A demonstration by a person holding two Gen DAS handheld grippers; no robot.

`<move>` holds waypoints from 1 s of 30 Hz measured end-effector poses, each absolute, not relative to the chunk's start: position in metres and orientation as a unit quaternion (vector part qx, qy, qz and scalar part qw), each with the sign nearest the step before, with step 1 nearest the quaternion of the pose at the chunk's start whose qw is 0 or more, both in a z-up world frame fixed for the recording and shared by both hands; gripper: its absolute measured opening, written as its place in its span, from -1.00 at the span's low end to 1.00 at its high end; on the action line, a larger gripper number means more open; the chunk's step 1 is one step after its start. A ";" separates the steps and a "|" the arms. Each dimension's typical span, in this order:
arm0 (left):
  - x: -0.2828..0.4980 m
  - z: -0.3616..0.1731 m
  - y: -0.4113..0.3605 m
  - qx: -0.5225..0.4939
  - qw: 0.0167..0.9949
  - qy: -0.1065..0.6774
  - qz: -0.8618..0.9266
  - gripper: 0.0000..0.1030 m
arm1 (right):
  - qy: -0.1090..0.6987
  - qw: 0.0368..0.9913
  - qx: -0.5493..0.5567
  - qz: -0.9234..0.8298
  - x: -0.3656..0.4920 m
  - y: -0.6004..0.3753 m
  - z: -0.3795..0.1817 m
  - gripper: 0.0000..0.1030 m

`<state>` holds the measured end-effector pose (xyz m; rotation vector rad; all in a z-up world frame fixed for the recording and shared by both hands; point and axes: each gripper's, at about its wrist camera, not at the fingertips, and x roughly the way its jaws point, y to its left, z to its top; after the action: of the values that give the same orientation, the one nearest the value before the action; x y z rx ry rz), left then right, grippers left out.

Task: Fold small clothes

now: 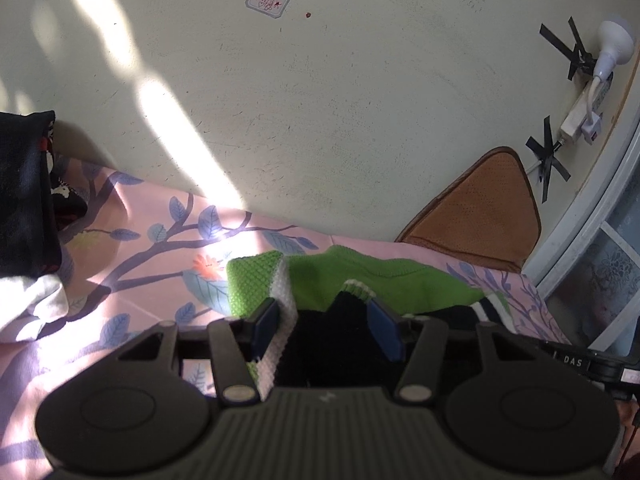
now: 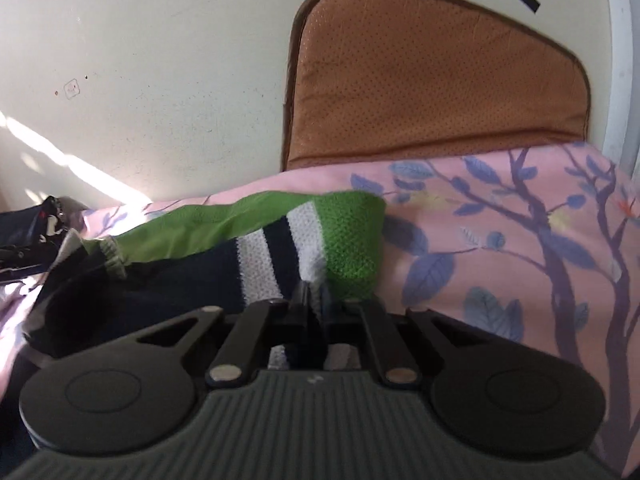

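A small knitted sweater [image 1: 360, 280], green with white and navy stripes, lies on the pink floral bedsheet [image 1: 132, 256]. My left gripper [image 1: 326, 330] is open, its blue pads either side of the sweater's navy part and white stripe. In the right wrist view the sweater [image 2: 280, 248] stretches left from my right gripper [image 2: 314, 300], whose jaws are shut on the striped edge of a sleeve or hem.
A brown perforated cushion [image 2: 432, 88] leans on the pale wall behind the bed. Dark clothes [image 1: 24, 192] and a white cloth [image 1: 32, 300] lie at the left. A taped power strip and white lamp [image 1: 600, 64] hang on the wall. A window frame [image 1: 592, 240] is at the right.
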<state>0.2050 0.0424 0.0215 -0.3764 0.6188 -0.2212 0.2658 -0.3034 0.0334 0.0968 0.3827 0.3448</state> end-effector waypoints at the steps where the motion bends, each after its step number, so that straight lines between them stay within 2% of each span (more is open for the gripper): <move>1: 0.208 0.018 0.042 -0.179 0.927 0.314 -0.099 -0.02 | 0.179 0.973 0.026 0.145 0.266 -0.301 0.033 -0.82; 4: 0.220 0.001 0.043 -0.161 0.918 0.360 -0.053 -0.11 | 0.167 0.981 -0.030 0.095 0.269 -0.293 0.024 -0.72; 5: 0.220 0.001 0.046 -0.159 0.920 0.354 -0.049 -0.12 | 0.161 0.982 -0.044 0.084 0.265 -0.292 0.026 -0.59; 6: 0.220 0.001 0.049 -0.168 0.918 0.357 -0.048 -0.12 | 0.150 0.985 -0.054 0.072 0.260 -0.289 0.029 -0.27; 7: 0.219 0.001 0.054 -0.182 0.916 0.354 -0.049 -0.11 | 0.129 0.988 -0.054 0.062 0.252 -0.288 0.033 -0.06; 10: 0.213 0.003 0.067 -0.219 0.917 0.332 -0.040 -0.11 | 0.077 0.990 0.009 0.122 0.228 -0.291 0.055 -0.08; 14: 0.203 0.007 0.084 -0.275 0.913 0.300 -0.039 -0.11 | 0.183 0.922 0.155 0.305 0.252 -0.271 0.065 -0.13; 18: 0.200 0.012 0.087 -0.295 0.910 0.282 -0.072 -0.11 | 0.257 0.882 0.213 0.333 0.287 -0.234 0.049 -0.07; 19: 0.200 0.012 0.084 -0.297 0.908 0.281 -0.087 -0.11 | 0.270 0.873 0.222 0.339 0.294 -0.226 0.044 -0.14; 20: 0.201 0.010 0.081 -0.300 0.906 0.282 -0.103 -0.11 | 0.278 0.869 0.223 0.343 0.297 -0.216 0.039 -0.34; 21: 0.202 0.009 0.079 -0.303 0.902 0.284 -0.118 -0.11 | 0.279 0.871 0.213 0.345 0.299 -0.208 0.038 -0.80; 22: 0.203 0.007 0.077 -0.305 0.899 0.288 -0.128 -0.11 | 0.268 0.881 0.198 0.337 0.296 -0.202 0.041 -0.83; 24: 0.203 0.004 0.073 -0.301 0.897 0.297 -0.132 -0.11 | 0.197 0.918 0.169 0.298 0.279 -0.201 0.057 -0.83; 27: 0.206 -0.001 0.076 -0.307 0.894 0.304 -0.116 -0.11 | 0.002 0.981 -0.003 0.192 0.230 -0.185 0.080 -0.82; 28: 0.207 -0.004 0.080 -0.318 0.891 0.304 -0.113 -0.11 | -0.034 0.981 -0.054 0.182 0.219 -0.176 0.080 -0.81; 30: 0.208 -0.007 0.090 -0.343 0.883 0.303 -0.107 -0.11 | -0.030 0.963 -0.133 0.232 0.210 -0.152 0.071 -0.80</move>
<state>0.2078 0.0903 -0.0073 -0.7146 0.6304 -0.2220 0.2097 -0.1517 0.0709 -0.2689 -0.0598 0.4701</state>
